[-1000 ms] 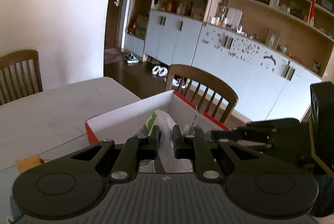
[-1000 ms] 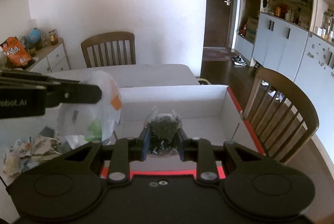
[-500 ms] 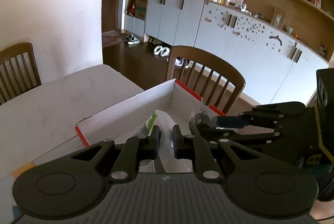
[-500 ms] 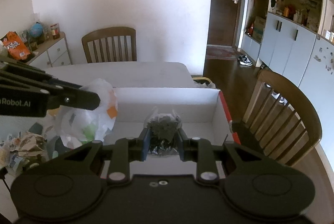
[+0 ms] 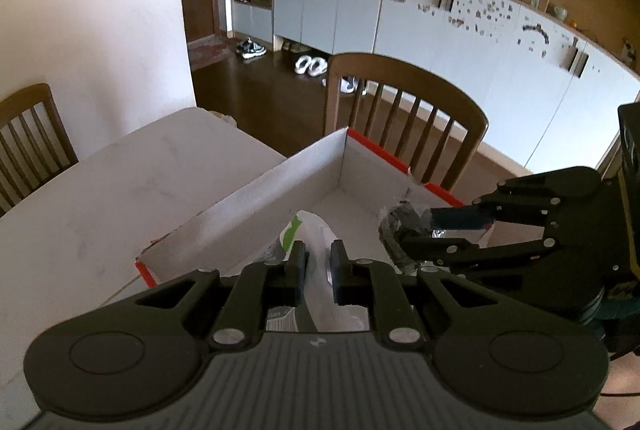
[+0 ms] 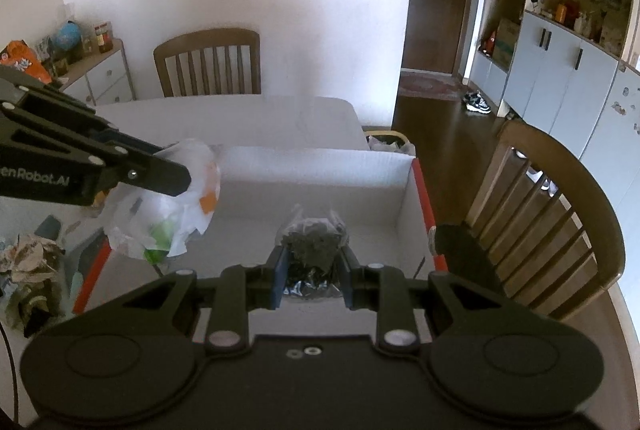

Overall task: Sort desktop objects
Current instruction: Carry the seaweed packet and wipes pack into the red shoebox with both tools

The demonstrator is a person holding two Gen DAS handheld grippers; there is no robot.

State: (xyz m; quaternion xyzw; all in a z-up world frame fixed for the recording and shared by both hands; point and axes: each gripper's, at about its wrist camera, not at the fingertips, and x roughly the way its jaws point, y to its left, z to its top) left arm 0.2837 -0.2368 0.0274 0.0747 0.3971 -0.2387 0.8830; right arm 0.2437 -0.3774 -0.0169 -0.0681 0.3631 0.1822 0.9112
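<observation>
My left gripper (image 5: pixel 318 254) is shut on a white plastic bag (image 5: pixel 316 242) with green and orange print, held above the near left part of an open white cardboard box with red edges (image 5: pixel 280 185). The bag also shows in the right wrist view (image 6: pixel 168 205). My right gripper (image 6: pixel 312 270) is shut on a crumpled clear bag of dark stuff (image 6: pixel 312 246), held over the box (image 6: pixel 312 161). That dark bag also shows in the left wrist view (image 5: pixel 404 226), at the tips of the right gripper (image 5: pixel 412 234).
The box sits on a white table (image 5: pixel 120 181) next to a wooden chair (image 5: pixel 408 109). Another chair (image 6: pixel 208 61) stands at the far side. Crumpled paper and wrappers (image 6: pixel 32 270) lie on the table left of the box. Cabinets line the far wall.
Both grippers have moved forward and tilted down over the box, each still holding its bag. The right gripper has come closer to the left one.
</observation>
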